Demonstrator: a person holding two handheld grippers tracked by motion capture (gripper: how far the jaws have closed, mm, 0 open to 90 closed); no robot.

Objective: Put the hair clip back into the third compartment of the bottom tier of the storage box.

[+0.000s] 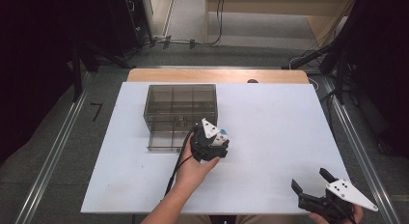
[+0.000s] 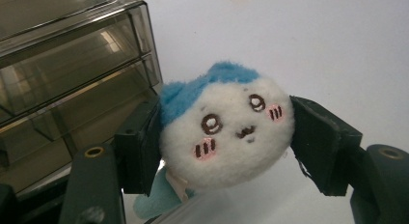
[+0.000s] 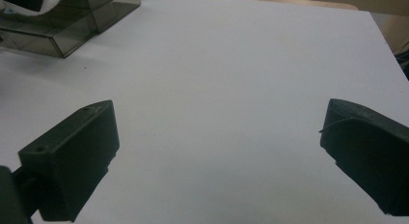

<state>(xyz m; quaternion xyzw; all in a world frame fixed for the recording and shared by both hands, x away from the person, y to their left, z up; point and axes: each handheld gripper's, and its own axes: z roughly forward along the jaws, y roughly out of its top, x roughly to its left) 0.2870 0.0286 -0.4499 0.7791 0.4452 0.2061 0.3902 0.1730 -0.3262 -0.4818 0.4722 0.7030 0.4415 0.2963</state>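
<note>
Left gripper view: the left tool [image 2: 226,147] is clenched on a small plush toy [image 2: 226,137], held just beside the smoked plastic drawer box [image 2: 72,74].

In the high view the box's lower drawer [image 1: 166,141] stands pulled out toward the person, and the toy [image 1: 221,135] hangs just right of it in the left tool [image 1: 212,144]; the pick-up looks done, while the drop into the drawer and its closing seem left. The right tool [image 1: 313,183] rests released and empty at the near right corner. The white worktop [image 1: 270,137] is otherwise bare; beyond it lie a wooden edge, grey floor, floor rails, cables and dark stands.
</note>
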